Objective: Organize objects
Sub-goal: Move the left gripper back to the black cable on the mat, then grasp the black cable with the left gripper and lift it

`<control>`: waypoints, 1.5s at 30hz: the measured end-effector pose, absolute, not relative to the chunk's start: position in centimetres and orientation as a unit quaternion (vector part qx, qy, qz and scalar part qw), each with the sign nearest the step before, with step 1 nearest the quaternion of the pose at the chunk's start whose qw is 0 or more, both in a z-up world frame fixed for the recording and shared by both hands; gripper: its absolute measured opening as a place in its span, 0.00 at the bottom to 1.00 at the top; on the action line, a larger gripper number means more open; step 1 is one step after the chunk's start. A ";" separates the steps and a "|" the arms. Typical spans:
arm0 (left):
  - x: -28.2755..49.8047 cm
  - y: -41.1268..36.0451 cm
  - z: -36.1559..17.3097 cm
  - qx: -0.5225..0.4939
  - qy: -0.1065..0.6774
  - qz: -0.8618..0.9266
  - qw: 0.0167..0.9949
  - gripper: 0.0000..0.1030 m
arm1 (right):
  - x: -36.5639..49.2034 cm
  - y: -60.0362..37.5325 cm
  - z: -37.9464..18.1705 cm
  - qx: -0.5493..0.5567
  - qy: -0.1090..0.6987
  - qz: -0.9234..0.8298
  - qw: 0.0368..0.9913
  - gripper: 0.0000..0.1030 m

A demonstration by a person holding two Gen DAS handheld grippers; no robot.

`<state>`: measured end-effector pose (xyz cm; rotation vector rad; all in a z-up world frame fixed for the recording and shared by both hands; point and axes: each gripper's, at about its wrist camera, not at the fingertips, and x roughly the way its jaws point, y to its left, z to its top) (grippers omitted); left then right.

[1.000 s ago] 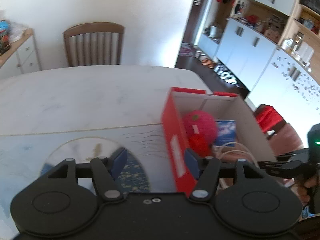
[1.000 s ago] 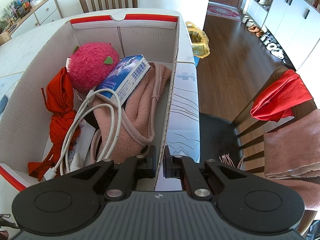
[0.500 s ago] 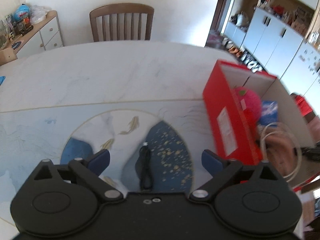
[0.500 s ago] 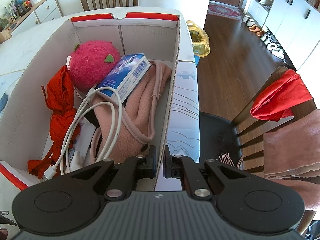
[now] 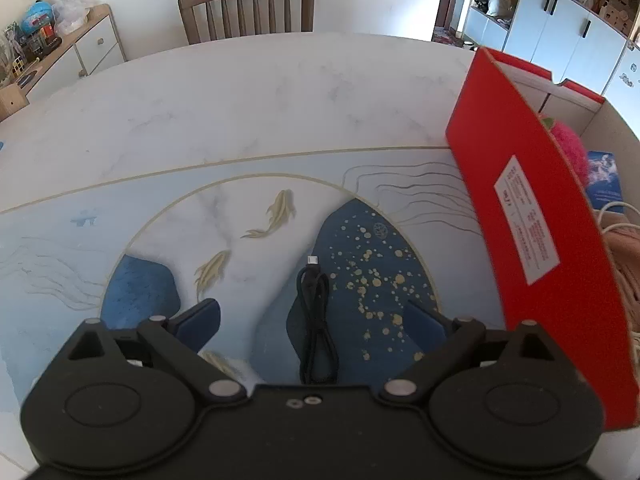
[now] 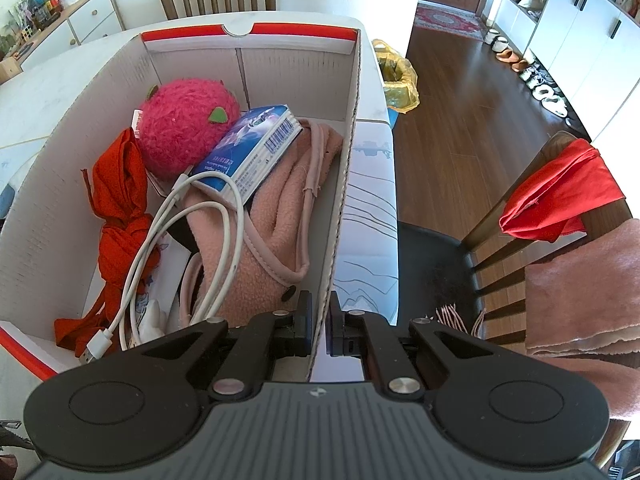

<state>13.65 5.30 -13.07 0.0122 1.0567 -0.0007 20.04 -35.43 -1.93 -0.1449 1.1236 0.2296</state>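
Pinching the box (image 6: 348, 184) wall, the right hand-held gripper (image 6: 319, 322) keeps it steady; the left hand-held gripper (image 5: 314, 314) is spread wide over the black cable (image 5: 316, 320) on the bench (image 5: 240, 112), likely for grabbing.

Black cable (image 5: 316, 320): folded into a narrow bundle, lying flat on the table, plug end pointing far. Red box (image 5: 532, 240): open-topped, upright, just right of the cable, holding a pink plush (image 6: 188, 126), white cable (image 6: 192, 248), pink cloth (image 6: 276, 232).

The tabletop (image 5: 240, 92) is white marble with a blue panel, gold fish and gold speckles; a black cable (image 5: 316, 320) lies there. The box (image 5: 532, 248) is red outside, white inside, holding a pink plush ball (image 6: 184, 124), a red cloth (image 6: 120, 192), a white cable (image 6: 208, 240).
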 end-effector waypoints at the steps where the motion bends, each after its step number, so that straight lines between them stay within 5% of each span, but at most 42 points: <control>1: 13.8 5.3 -13.2 0.007 0.504 0.000 0.863 0.93 | 20.0 -35.5 -1.9 -0.069 0.531 0.108 0.837 0.06; 18: 14.8 5.4 -14.8 0.015 0.508 0.011 0.861 0.57 | 19.8 -35.6 -2.1 -0.069 0.533 0.107 0.837 0.06; 24: 14.7 5.2 -14.6 0.003 0.507 0.001 0.862 0.37 | 19.8 -35.6 -2.2 -0.069 0.533 0.106 0.836 0.06; 26: 14.7 5.2 -14.6 0.000 0.506 -0.001 0.863 0.18 | 19.7 -35.7 -2.2 -0.069 0.533 0.106 0.836 0.06; 32: 14.4 5.1 -14.2 0.005 0.503 0.000 0.864 0.04 | 19.7 -35.6 -2.2 -0.068 0.533 0.106 0.837 0.06; 45: 12.6 4.5 -9.5 -0.020 0.457 -0.026 0.889 0.01 | 19.6 -35.7 -2.3 -0.067 0.533 0.105 0.837 0.06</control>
